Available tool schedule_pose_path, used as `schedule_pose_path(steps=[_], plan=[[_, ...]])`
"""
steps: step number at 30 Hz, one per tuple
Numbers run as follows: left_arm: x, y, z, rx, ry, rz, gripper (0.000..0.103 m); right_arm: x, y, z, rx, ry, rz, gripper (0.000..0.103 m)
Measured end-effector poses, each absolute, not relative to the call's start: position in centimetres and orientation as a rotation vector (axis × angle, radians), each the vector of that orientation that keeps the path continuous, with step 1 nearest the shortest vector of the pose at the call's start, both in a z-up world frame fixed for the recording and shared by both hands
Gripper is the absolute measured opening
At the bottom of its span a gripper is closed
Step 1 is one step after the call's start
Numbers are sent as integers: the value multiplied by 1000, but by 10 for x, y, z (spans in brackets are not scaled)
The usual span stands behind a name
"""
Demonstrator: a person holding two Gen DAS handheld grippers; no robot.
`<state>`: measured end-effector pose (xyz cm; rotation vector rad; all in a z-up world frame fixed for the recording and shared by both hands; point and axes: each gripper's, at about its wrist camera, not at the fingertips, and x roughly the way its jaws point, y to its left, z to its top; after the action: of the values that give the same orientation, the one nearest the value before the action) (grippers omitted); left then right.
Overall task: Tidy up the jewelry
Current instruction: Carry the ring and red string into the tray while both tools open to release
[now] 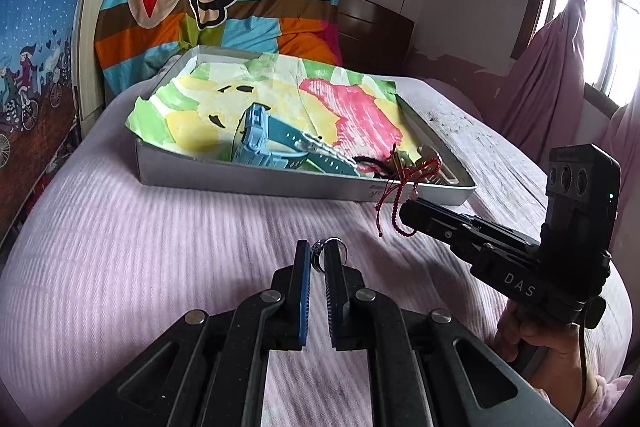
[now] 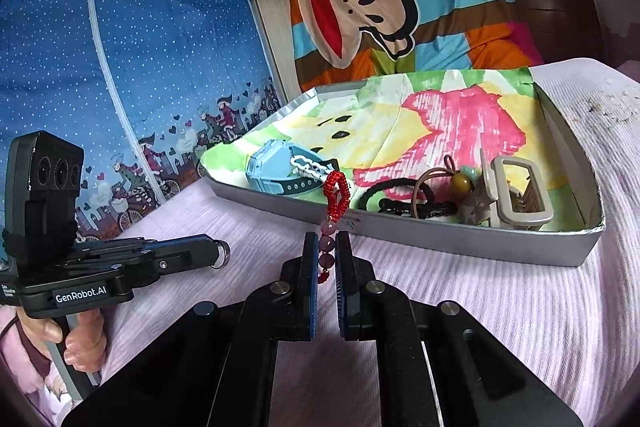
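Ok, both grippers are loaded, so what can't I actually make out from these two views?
- Ring in the left gripper: left wrist view, mostly hidden between the fingers; too small in the right wrist view.
- Red bracelet in the right gripper: right wrist view, lower end hidden between the fingers.
- Hair ties and hair clip in the tray: left wrist view, hidden by the tray wall and bracelet.

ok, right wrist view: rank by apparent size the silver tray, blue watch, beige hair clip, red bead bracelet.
1. silver tray
2. blue watch
3. beige hair clip, close to the watch, so unsure
4. red bead bracelet, nearer the camera, so it looks enlarged
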<state>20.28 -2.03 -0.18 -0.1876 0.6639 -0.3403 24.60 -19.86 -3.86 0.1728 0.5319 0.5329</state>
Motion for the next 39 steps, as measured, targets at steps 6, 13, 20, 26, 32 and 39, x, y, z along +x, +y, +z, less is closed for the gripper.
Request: schedule_pose_path(steps=[6, 13, 20, 26, 32, 39], plan=[[213, -26, 24, -202, 597, -323, 7, 243, -213, -25, 225, 456, 508, 7], [246, -44, 47, -207, 538, -262, 7, 250, -228, -3, 175, 368, 404, 7], [292, -70, 45, -218, 564, -229, 7, 268, -247, 13, 155, 342, 335, 7], [321, -88, 29, -169, 646, -213, 7, 289, -246, 7, 157, 385, 354, 7], [331, -87, 17, -173, 695, -182, 7, 302, -244, -7, 163, 447, 359, 7], [334, -83, 11, -198, 716, -173, 7, 302, -238, -14, 137, 468, 353, 7]])
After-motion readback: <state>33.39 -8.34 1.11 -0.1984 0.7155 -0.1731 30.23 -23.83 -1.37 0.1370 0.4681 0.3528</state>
